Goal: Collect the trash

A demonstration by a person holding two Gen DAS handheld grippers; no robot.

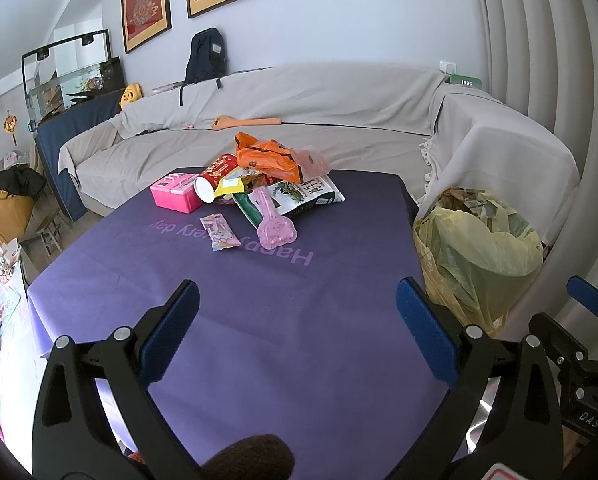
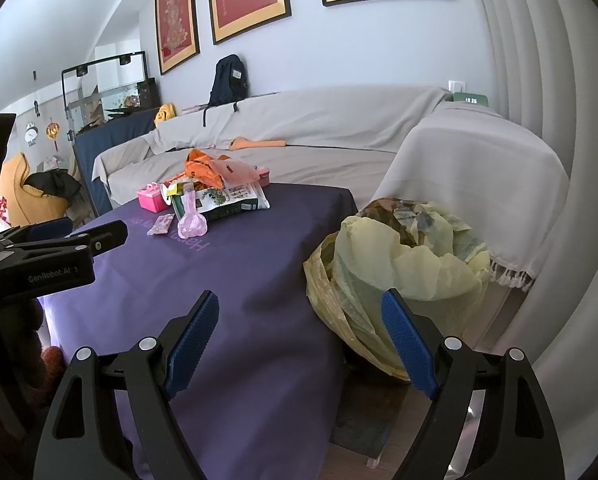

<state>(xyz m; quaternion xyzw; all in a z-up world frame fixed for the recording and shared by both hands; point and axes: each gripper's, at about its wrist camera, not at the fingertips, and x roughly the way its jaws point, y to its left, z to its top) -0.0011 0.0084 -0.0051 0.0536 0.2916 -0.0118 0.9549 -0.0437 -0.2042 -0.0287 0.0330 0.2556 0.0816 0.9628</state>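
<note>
A heap of trash lies at the far side of the purple table (image 1: 259,320): an orange plastic bag (image 1: 267,156), a red paper cup (image 1: 215,178) on its side, a white-green snack packet (image 1: 307,196), a pink plastic wrapper (image 1: 275,226) and a small candy wrapper (image 1: 221,232). A bin lined with a yellow bag (image 1: 479,252) stands at the table's right edge; it also shows in the right wrist view (image 2: 399,264). My left gripper (image 1: 297,300) is open and empty above the near table. My right gripper (image 2: 299,312) is open and empty, between table edge and bin.
A pink box (image 1: 175,192) sits left of the heap. A grey covered sofa (image 1: 339,120) runs behind the table, with a dark backpack (image 1: 207,56) on its back. Chairs and clutter stand at the far left (image 1: 11,196). Curtains hang at right (image 1: 539,60).
</note>
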